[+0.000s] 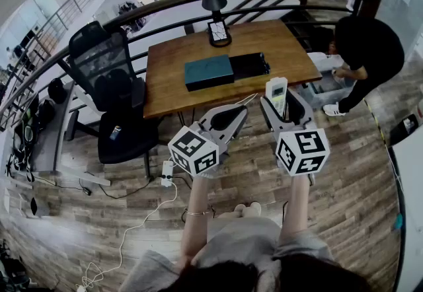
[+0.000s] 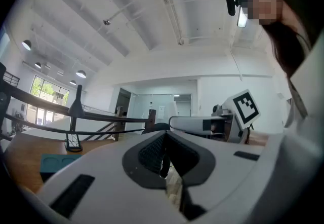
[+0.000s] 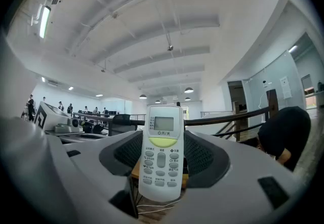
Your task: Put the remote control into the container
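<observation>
Before the wooden counter point(image 1: 192, 96), the right tool point(image 1: 284, 102) is clamped on the remote control point(image 1: 276, 91), held upright, apart from the teal container point(image 1: 209, 73) lying on the counter. Left tool point(image 1: 239, 113): its 2 jaws are closed together, empty.

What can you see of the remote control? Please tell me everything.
The remote control is a white plastic bar with a small grey screen at its top, a yellow-green button below it and rows of grey keys. It lies lengthwise between the jaws of the right tool, clamped at both long edges, screen end forward.
</observation>
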